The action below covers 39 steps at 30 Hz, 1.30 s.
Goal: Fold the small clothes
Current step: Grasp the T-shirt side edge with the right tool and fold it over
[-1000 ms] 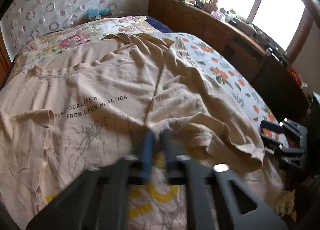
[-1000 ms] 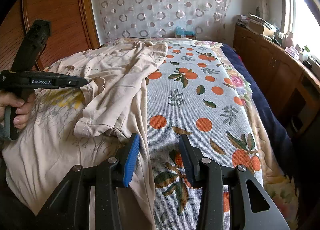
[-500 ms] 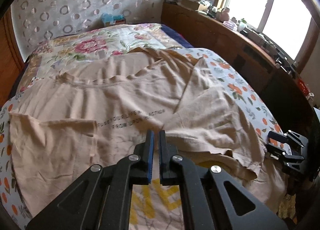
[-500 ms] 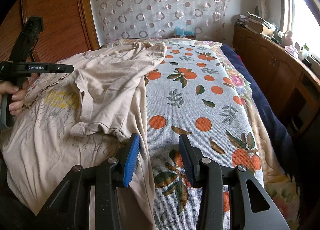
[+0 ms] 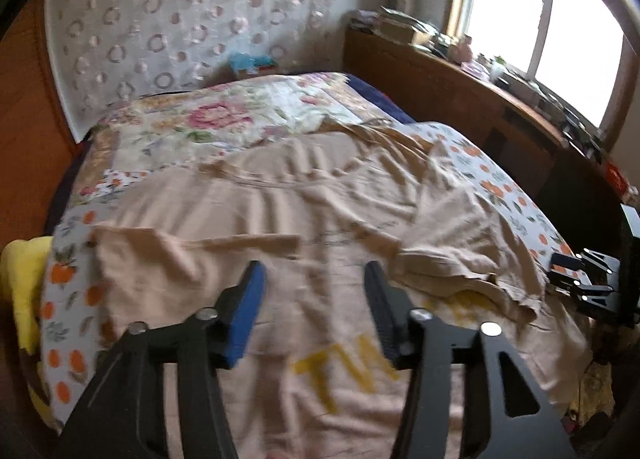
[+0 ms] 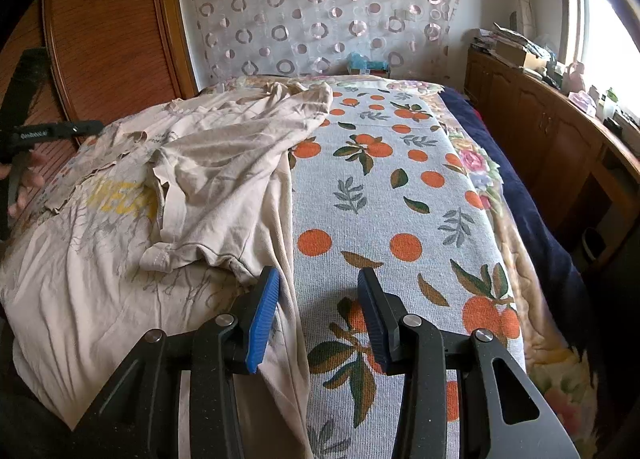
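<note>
A beige T-shirt (image 5: 320,203) with yellow letters and dark print lies spread on the bed, its right side folded in over the middle. It also shows in the right wrist view (image 6: 192,179). My left gripper (image 5: 314,299) is open and empty, held above the shirt's lower front. My right gripper (image 6: 318,307) is open and empty, low over the shirt's right edge and the bedspread. The left gripper shows at the far left of the right wrist view (image 6: 52,131), and the right gripper at the right edge of the left wrist view (image 5: 584,283).
The bed carries an orange-print cover (image 6: 400,187) and a floral quilt (image 5: 216,115). A wooden cabinet (image 6: 552,139) with clutter runs along the right under a window. A wooden door (image 6: 108,39) stands left. A yellow item (image 5: 24,279) lies at the bed's left edge.
My left gripper opened, let go of the shirt's folded-over side, and drew back toward the left. The folded fabric now lies on the shirt. The right gripper stayed put.
</note>
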Each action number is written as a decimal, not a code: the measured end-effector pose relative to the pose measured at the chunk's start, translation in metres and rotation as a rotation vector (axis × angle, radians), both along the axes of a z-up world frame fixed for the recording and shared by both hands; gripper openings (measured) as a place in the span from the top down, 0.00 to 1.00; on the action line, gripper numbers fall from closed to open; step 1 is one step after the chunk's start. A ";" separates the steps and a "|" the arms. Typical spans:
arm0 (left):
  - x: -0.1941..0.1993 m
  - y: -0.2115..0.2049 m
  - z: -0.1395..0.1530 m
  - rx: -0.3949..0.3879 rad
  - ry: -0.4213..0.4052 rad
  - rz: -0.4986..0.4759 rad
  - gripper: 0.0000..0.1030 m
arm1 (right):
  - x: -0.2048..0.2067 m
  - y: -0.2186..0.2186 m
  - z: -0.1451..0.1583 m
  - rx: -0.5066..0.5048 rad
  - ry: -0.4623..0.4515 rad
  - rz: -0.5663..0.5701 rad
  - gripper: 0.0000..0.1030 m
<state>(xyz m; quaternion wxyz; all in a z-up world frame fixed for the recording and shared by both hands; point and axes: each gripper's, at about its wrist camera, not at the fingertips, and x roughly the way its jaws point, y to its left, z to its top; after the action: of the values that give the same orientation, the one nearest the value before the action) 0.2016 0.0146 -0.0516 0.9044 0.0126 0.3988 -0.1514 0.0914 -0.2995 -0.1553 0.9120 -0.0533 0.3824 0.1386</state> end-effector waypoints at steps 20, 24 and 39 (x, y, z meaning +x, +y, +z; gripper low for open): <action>0.057 0.127 -0.048 0.035 0.116 0.230 0.30 | 0.192 0.049 0.013 -0.009 0.076 0.132 0.59; 0.067 0.138 -0.056 0.041 0.136 0.241 0.30 | 0.220 0.060 0.004 -0.030 0.089 0.145 0.59; 0.078 0.144 -0.062 0.070 0.101 0.190 0.28 | 0.257 0.069 -0.002 -0.060 0.068 0.246 0.96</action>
<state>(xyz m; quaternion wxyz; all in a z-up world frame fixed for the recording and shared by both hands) 0.2798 0.1589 -0.1137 0.8925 -0.0014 0.4482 -0.0515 0.3486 -0.2309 -0.1574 0.8726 -0.1223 0.4077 0.2397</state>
